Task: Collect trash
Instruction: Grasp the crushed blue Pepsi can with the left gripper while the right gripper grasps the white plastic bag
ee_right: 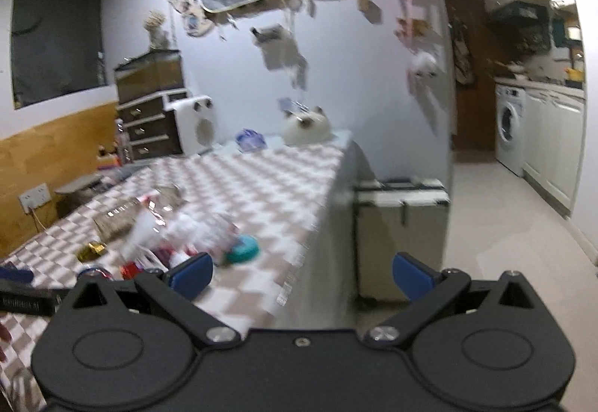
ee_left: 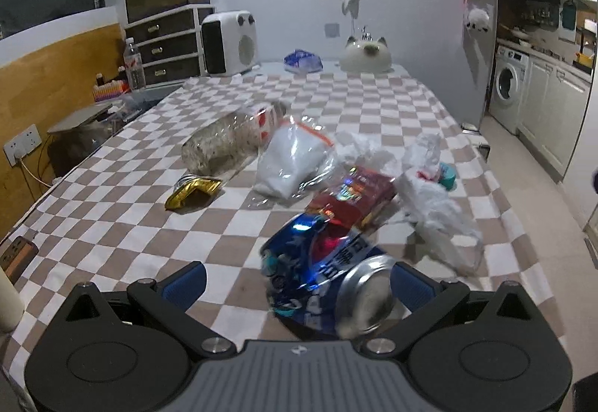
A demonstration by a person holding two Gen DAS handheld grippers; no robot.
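Note:
A crushed blue drink can point(ee_left: 317, 273) lies between the jaws of my left gripper point(ee_left: 299, 281), which is open; the can leans against the right pad point(ee_left: 409, 285) and stands apart from the left one. Beyond it on the checked tablecloth point(ee_left: 187, 217) lie a red packet point(ee_left: 355, 197), a clear zip bag point(ee_left: 295, 161), a gold wrapper point(ee_left: 192, 191), a plastic bottle point(ee_left: 231, 141), white crumpled plastic point(ee_left: 429, 188) and a teal lid point(ee_left: 447, 177). My right gripper point(ee_right: 302, 273) is open and empty, past the table's right edge, with the blurred trash pile point(ee_right: 179, 232) to its left.
A white box point(ee_right: 401, 221) stands on the floor beside the table. At the table's far end are a cat-shaped dish point(ee_left: 366, 55), a blue bag point(ee_left: 302, 61), a white heater point(ee_left: 230, 42) and drawers point(ee_left: 164, 42). A washing machine point(ee_left: 508, 83) stands at right.

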